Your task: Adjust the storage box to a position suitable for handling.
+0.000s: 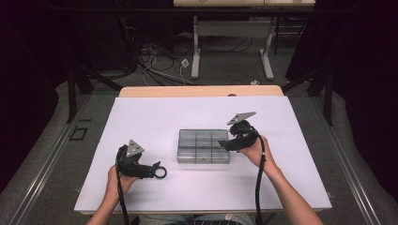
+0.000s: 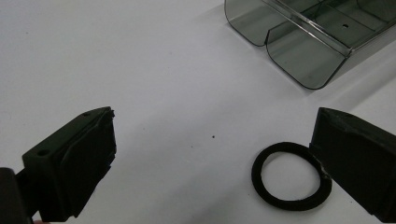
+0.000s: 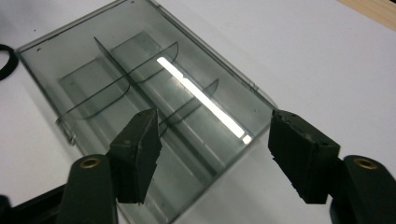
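Lying flat, thin black rubber ring [image 2: 291, 176] touches the spread left gripper [image 2: 212, 161]; right gripper [image 3: 212, 149] fingers spread over smoky clear plastic divided box [image 3: 140, 88], apparently empty; white surface [image 1: 155, 117], dark room.

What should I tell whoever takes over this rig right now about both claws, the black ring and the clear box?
Left claw: open, low over the white table, holding nothing. The black ring lies flat on the table right by one jaw, touching or nearly so.
Right claw: open, over the right end of the clear box, holding nothing.
Box: at mid table, lid shut by the look of it, dividers inside, compartments look empty.
Done: nothing gripped yet, ring outside the box.
Left, probably: steady or open the box with the right claw, pick up the ring with the left, and put it in a compartment.
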Demonstrator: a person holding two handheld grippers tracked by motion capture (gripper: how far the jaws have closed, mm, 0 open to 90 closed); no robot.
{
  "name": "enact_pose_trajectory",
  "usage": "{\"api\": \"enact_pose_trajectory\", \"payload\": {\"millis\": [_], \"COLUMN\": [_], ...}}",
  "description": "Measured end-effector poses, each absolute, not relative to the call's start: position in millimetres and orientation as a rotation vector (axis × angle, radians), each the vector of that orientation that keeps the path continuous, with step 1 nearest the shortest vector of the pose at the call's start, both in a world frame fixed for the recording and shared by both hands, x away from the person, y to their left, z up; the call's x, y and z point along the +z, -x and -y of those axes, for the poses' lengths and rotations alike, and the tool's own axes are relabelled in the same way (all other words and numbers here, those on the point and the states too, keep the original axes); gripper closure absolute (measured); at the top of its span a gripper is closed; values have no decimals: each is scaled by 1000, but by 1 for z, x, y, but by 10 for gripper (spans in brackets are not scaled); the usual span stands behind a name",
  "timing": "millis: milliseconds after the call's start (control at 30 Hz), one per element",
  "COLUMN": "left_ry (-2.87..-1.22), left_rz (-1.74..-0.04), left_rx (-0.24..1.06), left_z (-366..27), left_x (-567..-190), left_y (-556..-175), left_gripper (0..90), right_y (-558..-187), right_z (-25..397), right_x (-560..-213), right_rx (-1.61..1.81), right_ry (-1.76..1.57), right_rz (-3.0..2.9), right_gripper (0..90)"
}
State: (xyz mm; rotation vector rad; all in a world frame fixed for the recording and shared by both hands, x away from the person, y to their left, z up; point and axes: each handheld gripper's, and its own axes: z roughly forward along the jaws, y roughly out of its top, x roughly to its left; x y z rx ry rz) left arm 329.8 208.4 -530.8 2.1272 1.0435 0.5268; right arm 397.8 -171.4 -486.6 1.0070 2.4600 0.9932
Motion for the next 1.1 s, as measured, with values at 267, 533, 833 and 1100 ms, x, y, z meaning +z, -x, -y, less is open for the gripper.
{"api": "enact_pose_trajectory", "payload": {"millis": [267, 533, 833, 1100], "left_ry": [-2131, -2137, -2137, -2137], "left_rz": [-1033, -1031, -1025, -1011], "left_rx": [527, 526, 527, 528], "left_z": [-210, -208, -205, -201], "left_x": [-531, -532, -534, -533], "left_y": [-330, -330, -330, -329], "left_gripper": [7, 12, 5, 3], "right_y": [-367, -347, -331, -322], "right_z": [200, 220, 230, 230], "right_x": [-489, -503, -513, -521], "right_rx": [1039, 1068, 1070, 1119], "right_ry": [-1020, -1031, -1047, -1035], "right_rz": [-2457, -2457, -2466, -2458], "right_gripper": [197, 148, 44, 0]}}
